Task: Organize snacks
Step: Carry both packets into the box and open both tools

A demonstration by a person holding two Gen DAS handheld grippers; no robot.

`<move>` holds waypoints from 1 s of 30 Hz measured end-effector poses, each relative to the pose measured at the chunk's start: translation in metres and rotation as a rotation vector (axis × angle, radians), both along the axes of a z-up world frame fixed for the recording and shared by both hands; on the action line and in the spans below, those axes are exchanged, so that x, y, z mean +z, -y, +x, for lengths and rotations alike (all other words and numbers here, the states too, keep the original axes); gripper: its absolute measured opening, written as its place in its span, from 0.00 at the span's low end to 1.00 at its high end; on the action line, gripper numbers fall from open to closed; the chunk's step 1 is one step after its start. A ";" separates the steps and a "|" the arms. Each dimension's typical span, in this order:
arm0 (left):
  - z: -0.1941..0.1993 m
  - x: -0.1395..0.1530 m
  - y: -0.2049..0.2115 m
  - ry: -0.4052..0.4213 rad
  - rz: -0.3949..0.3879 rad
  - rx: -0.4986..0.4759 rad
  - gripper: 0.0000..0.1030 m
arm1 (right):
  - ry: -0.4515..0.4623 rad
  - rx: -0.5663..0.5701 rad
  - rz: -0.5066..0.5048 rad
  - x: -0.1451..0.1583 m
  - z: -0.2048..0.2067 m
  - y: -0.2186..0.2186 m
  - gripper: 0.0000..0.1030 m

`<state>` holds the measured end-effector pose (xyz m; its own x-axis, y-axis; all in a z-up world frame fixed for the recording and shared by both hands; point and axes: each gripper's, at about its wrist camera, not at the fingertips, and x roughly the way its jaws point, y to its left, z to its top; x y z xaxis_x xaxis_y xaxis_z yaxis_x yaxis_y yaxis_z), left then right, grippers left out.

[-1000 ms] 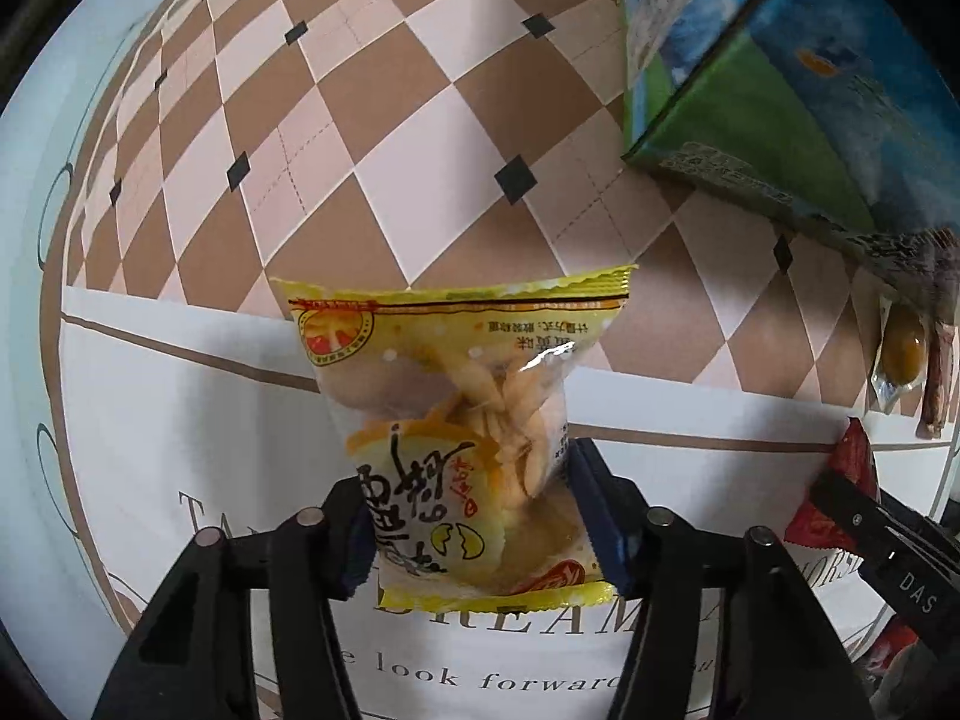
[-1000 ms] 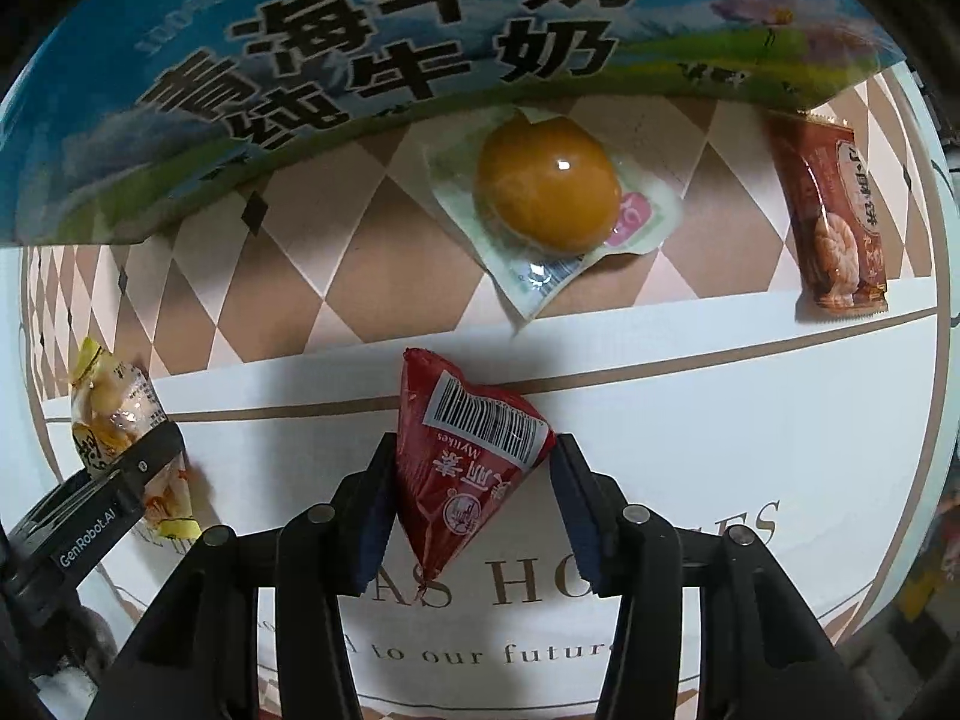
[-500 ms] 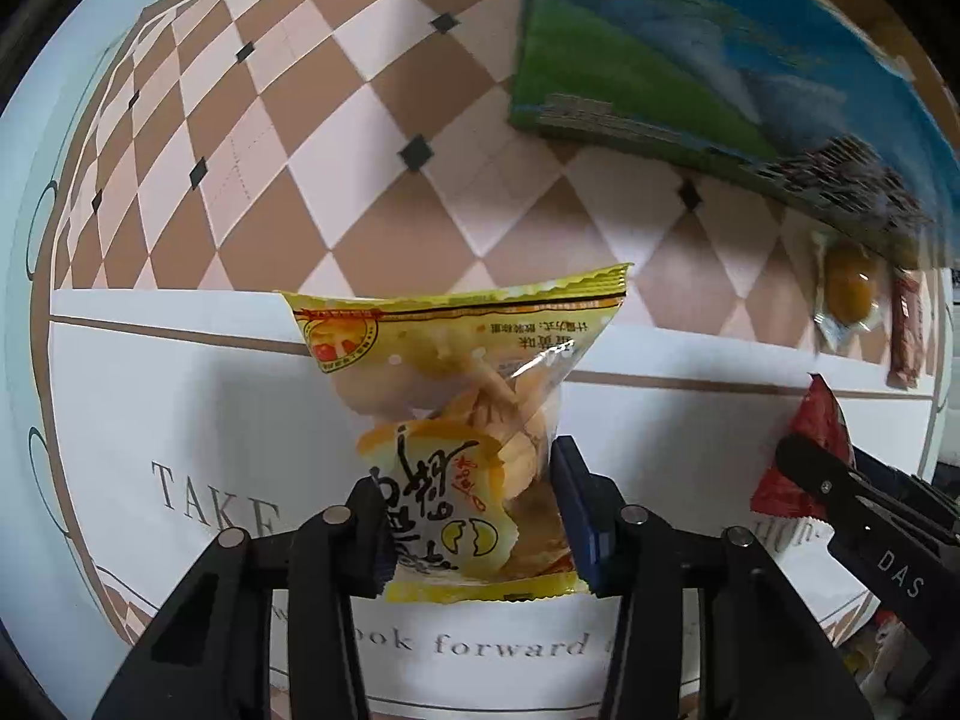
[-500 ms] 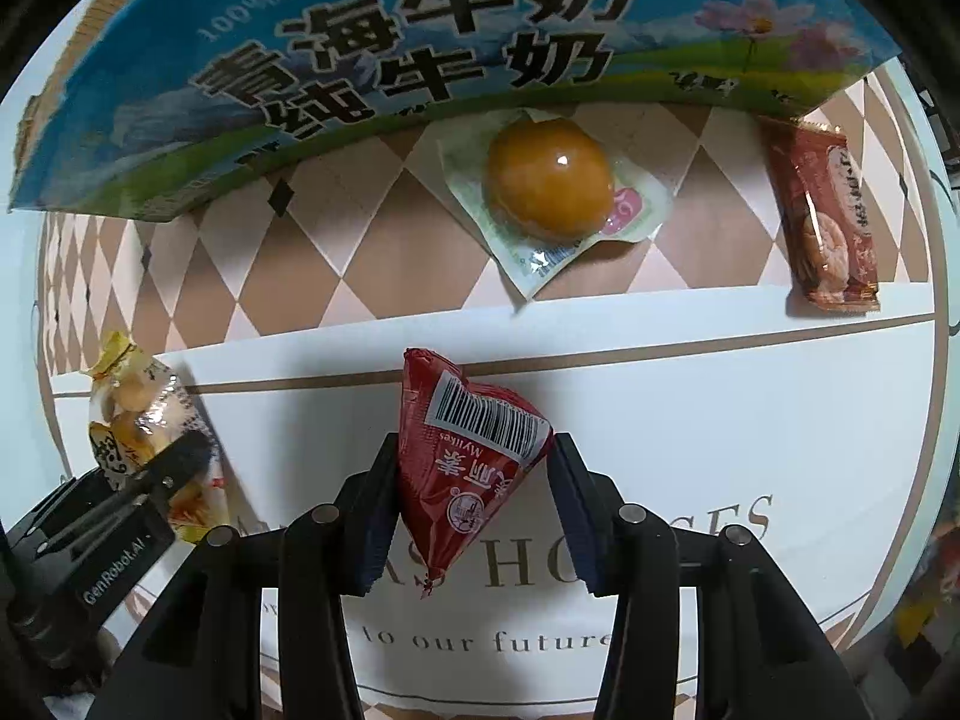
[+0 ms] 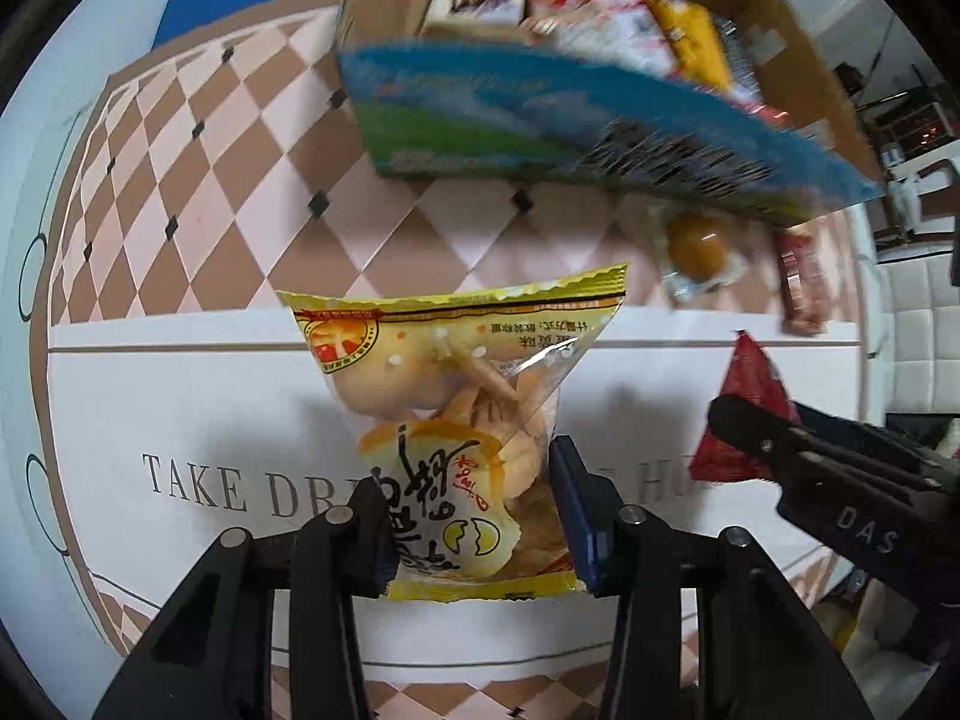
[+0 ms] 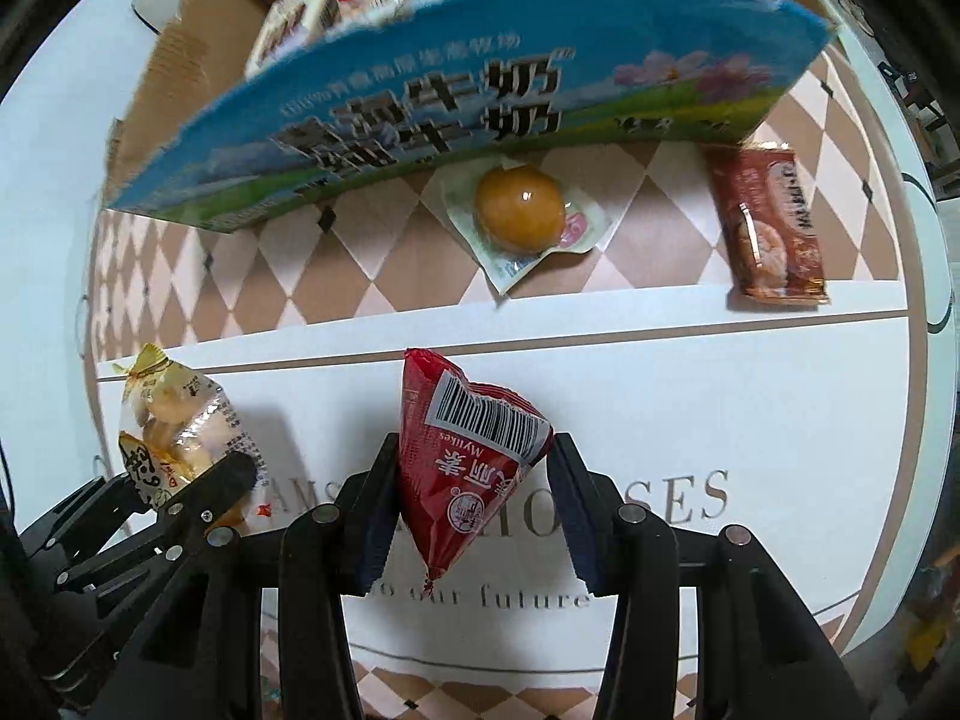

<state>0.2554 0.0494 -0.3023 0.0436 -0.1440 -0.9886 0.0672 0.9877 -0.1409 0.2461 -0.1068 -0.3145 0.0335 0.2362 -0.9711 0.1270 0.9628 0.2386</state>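
Left gripper [image 5: 474,531], pointing down over the tablecloth [image 5: 180,408]: jaws pinching the lower half of a yellow packet [image 5: 462,420], pads pressed into both its sides, the packet clear of the cloth with its sealed top edge toward 12 o'clock. Right gripper [image 6: 471,504]: jaws pinching a red pouch [image 6: 468,462], barcode face up, tail hanging out between the fingers toward 6 o'clock. From the left wrist view the right gripper and its red pouch sit at 3 o'clock; from the right wrist view the left gripper and yellow packet sit at 9 o'clock, the two near each other but apart. Box [image 6: 480,108], blue printed flap, at 12 o'clock in both views, open top, packed with assorted snack packs [image 5: 600,6]. On the checked part of the cloth, just below the box flap: one egg pack [image 6: 522,210], clear wrapper, at 12 o'clock from the red pouch; one brown packet [image 6: 774,228], lying lengthwise at 2 o'clock, well apart from the egg pack. Cloth carries printed lettering under both grippers.
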 end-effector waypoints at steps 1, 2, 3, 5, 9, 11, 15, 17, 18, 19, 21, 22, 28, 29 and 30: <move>0.002 0.009 0.003 0.012 -0.014 -0.007 0.40 | 0.009 -0.002 0.014 0.007 0.002 0.004 0.49; 0.005 0.019 0.006 0.027 -0.028 -0.011 0.40 | 0.018 -0.005 0.026 0.014 0.001 0.008 0.49; 0.007 0.027 0.008 0.039 -0.041 -0.015 0.40 | 0.030 -0.008 0.038 0.022 0.001 0.014 0.49; 0.016 0.045 0.014 0.066 -0.067 -0.028 0.40 | 0.055 -0.020 0.066 0.041 0.010 0.021 0.49; 0.045 0.079 0.025 0.122 -0.110 -0.050 0.40 | 0.124 -0.055 0.107 0.083 0.028 0.042 0.49; 0.062 0.092 0.030 0.147 -0.108 -0.064 0.40 | 0.165 -0.070 0.114 0.104 0.043 0.055 0.49; 0.103 0.109 0.036 0.178 -0.091 -0.087 0.40 | 0.243 -0.099 0.068 0.136 0.083 0.074 0.49; 0.121 0.110 0.036 0.181 -0.074 -0.087 0.40 | 0.255 -0.110 0.038 0.140 0.103 0.081 0.49; 0.131 0.108 0.036 0.177 -0.064 -0.088 0.40 | 0.257 -0.116 0.023 0.140 0.113 0.087 0.49; 0.141 0.104 0.035 0.172 -0.049 -0.082 0.40 | 0.253 -0.118 0.001 0.139 0.122 0.092 0.49; 0.155 0.094 0.033 0.155 -0.024 -0.076 0.40 | 0.228 -0.132 -0.029 0.128 0.140 0.103 0.49; 0.163 0.085 0.031 0.137 -0.014 -0.070 0.40 | 0.213 -0.139 -0.039 0.120 0.147 0.107 0.49; 0.193 0.034 0.025 0.039 0.080 -0.068 0.41 | 0.113 -0.175 -0.103 0.067 0.173 0.126 0.49; 0.194 0.028 0.022 0.020 0.080 -0.058 0.42 | 0.089 -0.177 -0.100 0.059 0.175 0.127 0.50; 0.196 0.021 0.019 -0.005 0.070 -0.042 0.42 | 0.064 -0.182 -0.088 0.049 0.176 0.128 0.50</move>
<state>0.4514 0.0300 -0.2818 0.0336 -0.0766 -0.9965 0.1087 0.9914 -0.0725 0.4217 -0.2349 -0.2654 0.1299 0.1346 -0.9823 0.2879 0.9429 0.1673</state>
